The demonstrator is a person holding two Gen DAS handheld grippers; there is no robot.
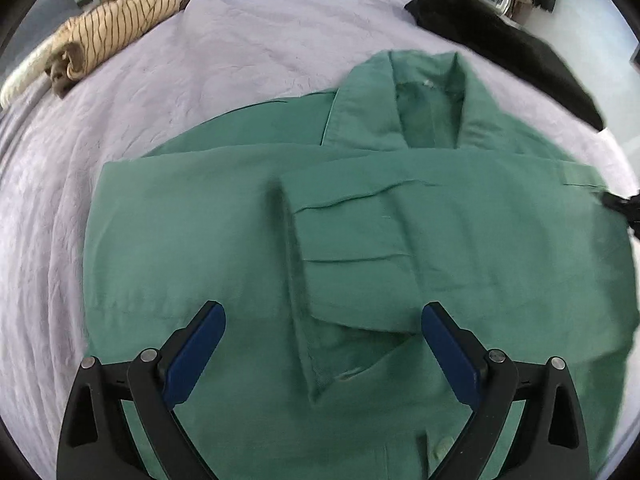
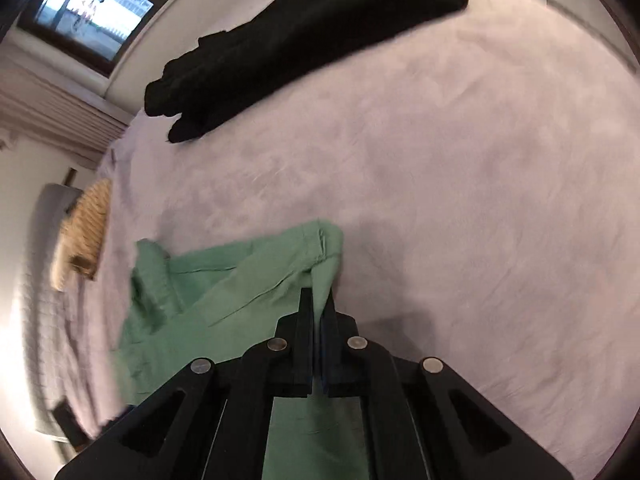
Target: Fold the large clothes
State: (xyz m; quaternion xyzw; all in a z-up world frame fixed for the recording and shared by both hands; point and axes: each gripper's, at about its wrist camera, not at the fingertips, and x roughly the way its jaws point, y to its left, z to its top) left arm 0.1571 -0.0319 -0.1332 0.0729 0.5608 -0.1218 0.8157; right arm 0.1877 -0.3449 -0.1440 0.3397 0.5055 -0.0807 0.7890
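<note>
A green collared shirt [image 1: 400, 216] lies on the lilac bedspread [image 1: 248, 52], collar at the far side, with a sleeve folded across its chest. My left gripper [image 1: 322, 312] hovers over the folded sleeve cuff with its blue-padded jaws wide open and nothing between them. In the right wrist view my right gripper [image 2: 318, 300] is shut on a pinch of the green shirt [image 2: 224, 292] at its right edge, and the cloth rises up between the pads. A dark tip of the right gripper [image 1: 622, 206] shows at the shirt's right edge in the left wrist view.
A black garment [image 1: 504, 44] lies at the bed's far right, also the black garment [image 2: 304, 36] in the right view. A striped beige garment [image 1: 108, 36] is bunched at the far left. A window [image 2: 96, 4] and curtains stand beyond the bed.
</note>
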